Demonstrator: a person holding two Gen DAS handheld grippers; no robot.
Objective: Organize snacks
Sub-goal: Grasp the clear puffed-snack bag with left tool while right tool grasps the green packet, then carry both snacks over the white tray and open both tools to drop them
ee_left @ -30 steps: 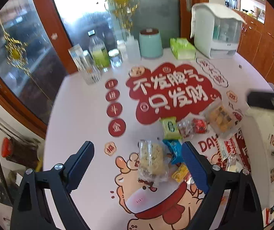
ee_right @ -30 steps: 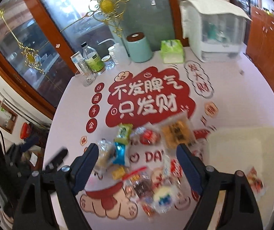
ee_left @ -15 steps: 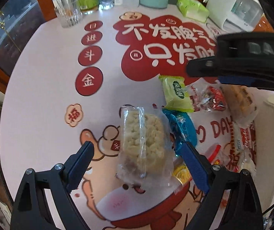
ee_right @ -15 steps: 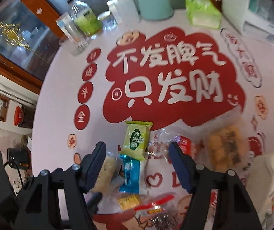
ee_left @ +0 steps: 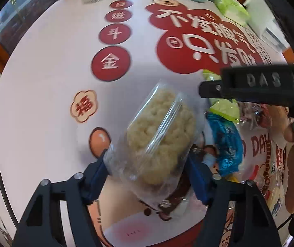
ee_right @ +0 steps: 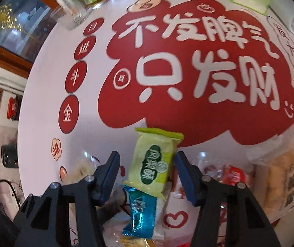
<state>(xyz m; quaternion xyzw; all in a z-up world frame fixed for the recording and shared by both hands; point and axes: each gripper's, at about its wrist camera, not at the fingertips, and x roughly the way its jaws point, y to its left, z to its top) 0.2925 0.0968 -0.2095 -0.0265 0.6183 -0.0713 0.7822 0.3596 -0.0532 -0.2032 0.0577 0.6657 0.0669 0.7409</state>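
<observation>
- Snacks: left gripper (ee_left: 147,165) had just closed onto the clear rice-cake packet (ee_left: 159,138).
- Right gripper (ee_right: 146,175), narrowing, straddled the green packet (ee_right: 155,162); its left pad stood clear at nine o'clock.

Rice cake (ee_left: 161,135): rough, pale, sealed in clear glossy plastic wrap. Green snack pack (ee_right: 155,164): matt film. Blue wrapper (ee_right: 140,216): shiny, foil-like. Tablecloth (ee_left: 50,82): smooth, possibly vinyl. Drinking glass (ee_right: 70,12): clear glass.
</observation>
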